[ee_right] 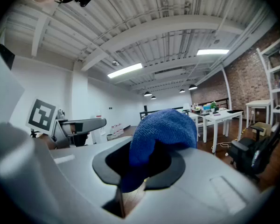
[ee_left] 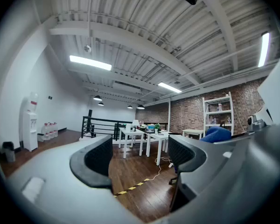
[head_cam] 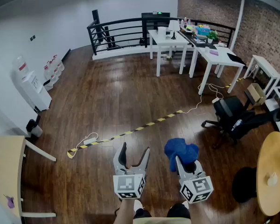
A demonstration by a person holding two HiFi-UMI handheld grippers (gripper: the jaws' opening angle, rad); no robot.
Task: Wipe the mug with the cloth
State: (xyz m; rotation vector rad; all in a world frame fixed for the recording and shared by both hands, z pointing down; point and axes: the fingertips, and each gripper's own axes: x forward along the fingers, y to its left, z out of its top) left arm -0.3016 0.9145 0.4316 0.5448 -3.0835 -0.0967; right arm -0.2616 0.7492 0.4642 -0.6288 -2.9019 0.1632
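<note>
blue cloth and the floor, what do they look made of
The blue cloth looks like microfibre or terry, soft and matte, judging from its fine nubby pile and loose folds. The floor is dark wood or wood-look planks, semi-gloss, judging from its plank seams and light sheen.

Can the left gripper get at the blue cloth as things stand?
Probably yes: the left gripper is open and empty, beside the right gripper, and the cloth bulges clear above those shut jaws with nothing between.
</note>
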